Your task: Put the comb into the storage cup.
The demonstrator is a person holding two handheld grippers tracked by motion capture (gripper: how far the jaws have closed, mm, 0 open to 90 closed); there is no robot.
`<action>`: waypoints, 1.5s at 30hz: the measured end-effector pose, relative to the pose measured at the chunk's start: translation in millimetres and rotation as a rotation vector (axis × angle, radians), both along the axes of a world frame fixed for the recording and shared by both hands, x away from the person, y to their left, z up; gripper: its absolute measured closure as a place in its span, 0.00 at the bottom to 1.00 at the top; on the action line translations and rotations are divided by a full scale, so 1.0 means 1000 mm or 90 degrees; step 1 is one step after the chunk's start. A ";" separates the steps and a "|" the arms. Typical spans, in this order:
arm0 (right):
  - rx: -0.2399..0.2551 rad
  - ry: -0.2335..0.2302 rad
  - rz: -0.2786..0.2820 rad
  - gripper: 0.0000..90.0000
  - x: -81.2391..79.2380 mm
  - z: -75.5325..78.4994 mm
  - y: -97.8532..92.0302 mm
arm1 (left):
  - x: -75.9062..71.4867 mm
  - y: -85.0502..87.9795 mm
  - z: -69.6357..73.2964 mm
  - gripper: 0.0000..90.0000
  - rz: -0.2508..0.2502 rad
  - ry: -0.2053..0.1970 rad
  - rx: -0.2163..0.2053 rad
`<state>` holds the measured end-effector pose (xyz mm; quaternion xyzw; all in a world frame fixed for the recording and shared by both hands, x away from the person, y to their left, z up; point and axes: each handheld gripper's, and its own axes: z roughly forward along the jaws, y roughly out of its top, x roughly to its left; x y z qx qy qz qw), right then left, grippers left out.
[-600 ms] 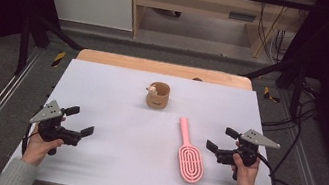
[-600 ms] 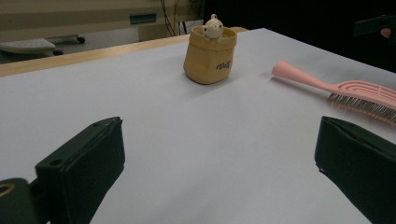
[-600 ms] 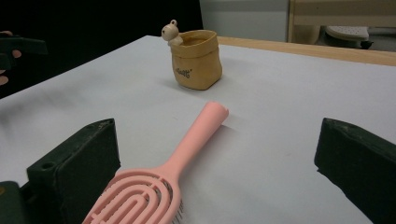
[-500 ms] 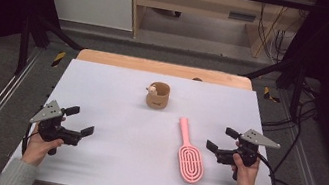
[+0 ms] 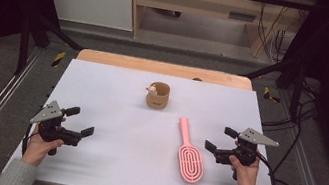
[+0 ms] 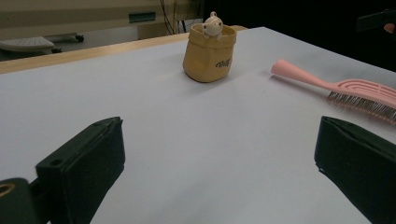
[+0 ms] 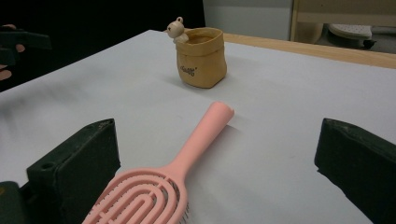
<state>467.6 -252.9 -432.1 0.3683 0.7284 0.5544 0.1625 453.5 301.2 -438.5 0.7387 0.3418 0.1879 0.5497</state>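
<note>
Both claws wide open, nothing in either: left claw [image 5: 79,121] over the tabletop [image 5: 105,163] nr its front-left corner, right claw [image 5: 219,138] nr the right edge. Pink hairbrush [image 5: 189,152] lies flat just beside right claw, handle twd far edge. Tan pouch [image 5: 157,96] w/ small figurine [image 5: 152,89] upright nr far edge, mid.

1. The small tan fabric pouch [image 6: 209,56] with a little bear figure at its rim bore a short dark printed word, too small to read.
2. Nothing else carried lettering.
</note>
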 end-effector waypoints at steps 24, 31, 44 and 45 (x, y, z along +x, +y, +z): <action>-0.042 0.002 0.002 0.05 -0.005 0.011 0.026 | 0.000 0.001 -0.001 0.02 0.002 0.001 0.002; -0.055 0.006 0.012 0.11 -0.007 0.014 0.037 | 0.000 0.001 -0.001 0.02 0.002 0.001 0.001; -0.077 0.026 0.051 0.28 -0.012 0.016 0.059 | 0.001 0.001 -0.001 0.02 0.003 0.002 0.002; -0.079 0.028 0.051 0.30 -0.012 0.016 0.060 | 0.000 0.001 -0.001 0.02 0.003 0.002 0.002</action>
